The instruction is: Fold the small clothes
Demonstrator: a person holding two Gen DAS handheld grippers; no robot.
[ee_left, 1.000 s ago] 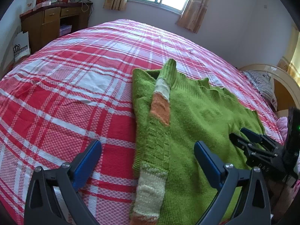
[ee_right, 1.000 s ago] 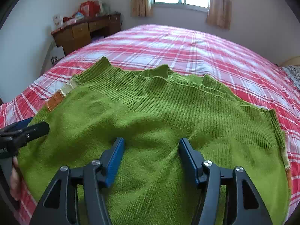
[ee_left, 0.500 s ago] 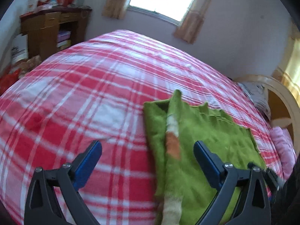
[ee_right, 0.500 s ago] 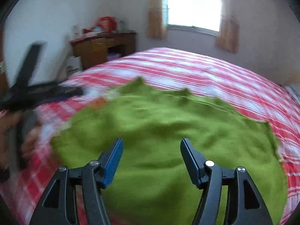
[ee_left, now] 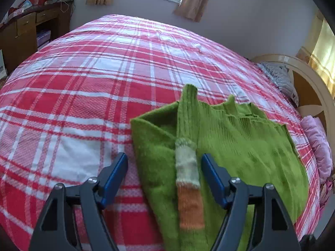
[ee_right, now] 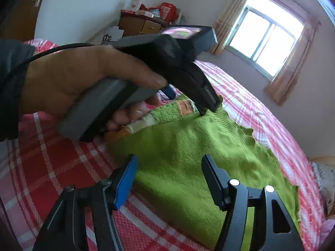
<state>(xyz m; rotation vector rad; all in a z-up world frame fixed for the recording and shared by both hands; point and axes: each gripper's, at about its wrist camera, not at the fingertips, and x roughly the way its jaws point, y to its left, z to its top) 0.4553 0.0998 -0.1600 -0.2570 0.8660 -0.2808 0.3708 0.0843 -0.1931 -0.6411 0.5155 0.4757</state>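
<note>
A green knit sweater (ee_left: 240, 146) lies flat on the red plaid bed. One sleeve with cream and orange bands (ee_left: 187, 179) is folded over its left side. My left gripper (ee_left: 164, 167) is open, its jaws either side of that sleeve's cream band, just above the cloth. In the right wrist view the sweater (ee_right: 188, 150) fills the middle. My right gripper (ee_right: 168, 175) is open and empty above the sweater's near edge. The left gripper's body (ee_right: 180, 62) and the hand holding it show at upper left there, its tips (ee_right: 206, 107) at the banded sleeve.
The bed's red plaid cover (ee_left: 94, 83) spreads to the left and far side. A wooden dresser (ee_left: 25, 33) stands by the left wall. A curved headboard (ee_left: 309, 87) with a grey pillow (ee_left: 278, 77) and pink cloth (ee_left: 318, 146) lies at the right. A window is on the far wall.
Both grippers pulled back and rose off the sweater. The left gripper narrowed and now straddles the banded sleeve. The right gripper swung left, so the left gripper now fills its view.
</note>
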